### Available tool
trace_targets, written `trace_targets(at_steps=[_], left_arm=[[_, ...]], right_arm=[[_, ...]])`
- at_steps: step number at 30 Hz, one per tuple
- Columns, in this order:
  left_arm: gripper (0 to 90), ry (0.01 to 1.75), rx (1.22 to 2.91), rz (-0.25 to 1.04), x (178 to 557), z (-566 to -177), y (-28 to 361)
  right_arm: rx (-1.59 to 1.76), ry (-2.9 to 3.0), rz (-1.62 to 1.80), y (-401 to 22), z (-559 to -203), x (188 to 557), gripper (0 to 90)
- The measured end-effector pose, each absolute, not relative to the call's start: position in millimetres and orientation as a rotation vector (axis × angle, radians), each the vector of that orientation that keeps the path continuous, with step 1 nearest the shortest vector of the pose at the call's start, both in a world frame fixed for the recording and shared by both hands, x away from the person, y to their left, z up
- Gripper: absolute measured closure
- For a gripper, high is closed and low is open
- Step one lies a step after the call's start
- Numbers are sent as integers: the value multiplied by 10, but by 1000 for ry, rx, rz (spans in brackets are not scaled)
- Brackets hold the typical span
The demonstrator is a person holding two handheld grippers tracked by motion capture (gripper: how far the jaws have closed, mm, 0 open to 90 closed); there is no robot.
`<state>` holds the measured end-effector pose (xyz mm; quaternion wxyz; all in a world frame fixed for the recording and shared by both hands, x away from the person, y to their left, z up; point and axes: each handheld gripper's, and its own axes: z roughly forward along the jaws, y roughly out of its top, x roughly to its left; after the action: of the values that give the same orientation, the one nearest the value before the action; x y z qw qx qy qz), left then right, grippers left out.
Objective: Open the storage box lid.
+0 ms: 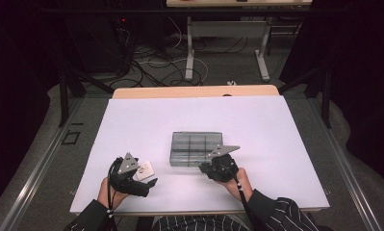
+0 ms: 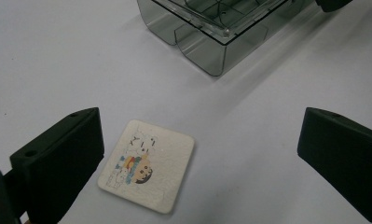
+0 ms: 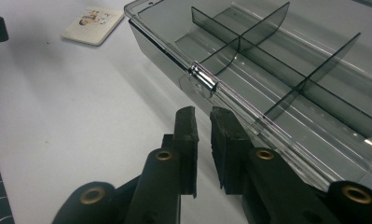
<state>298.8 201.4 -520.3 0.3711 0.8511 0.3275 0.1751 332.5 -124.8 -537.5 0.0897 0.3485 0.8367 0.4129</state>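
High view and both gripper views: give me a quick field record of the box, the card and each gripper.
box: smoky clear box with dividers, lid shut, mid-table
latch: small clear clasp on the box's front edge
card: white picture card, flat on the table, left of the box, apart from it
left gripper: jaws wide open, above the card, not touching it
right gripper: jaws nearly shut, nothing between them, at the box's front edge beside the latch
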Motion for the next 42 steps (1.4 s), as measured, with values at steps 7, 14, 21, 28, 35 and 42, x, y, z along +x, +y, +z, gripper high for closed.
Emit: trace_targets(at_steps=[7, 14, 21, 28, 35, 42], left_arm=[[6, 837, 2179, 454, 2992, -5207, 2012], [6, 841, 2182, 449, 2990, -5207, 2011], [6, 837, 2181, 457, 2996, -5206, 2004], [5, 842, 2181, 466, 3039, -5204, 1937], [5, 869, 2188, 478, 3142, -5200, 1762], [5, 871, 2172, 505, 3271, -5178, 1592]], right_arm=[[1059, 2469, 1226, -1237, -5391, 3334, 845], [1069, 2458, 1233, -1229, -5399, 3334, 858], [1060, 2440, 1249, -1218, -5412, 3335, 864], [1043, 2405, 1288, -1221, -5379, 3324, 865], [1028, 2402, 1292, -1210, -5367, 3329, 865], [1016, 2384, 1309, -1206, -5331, 3336, 865]])
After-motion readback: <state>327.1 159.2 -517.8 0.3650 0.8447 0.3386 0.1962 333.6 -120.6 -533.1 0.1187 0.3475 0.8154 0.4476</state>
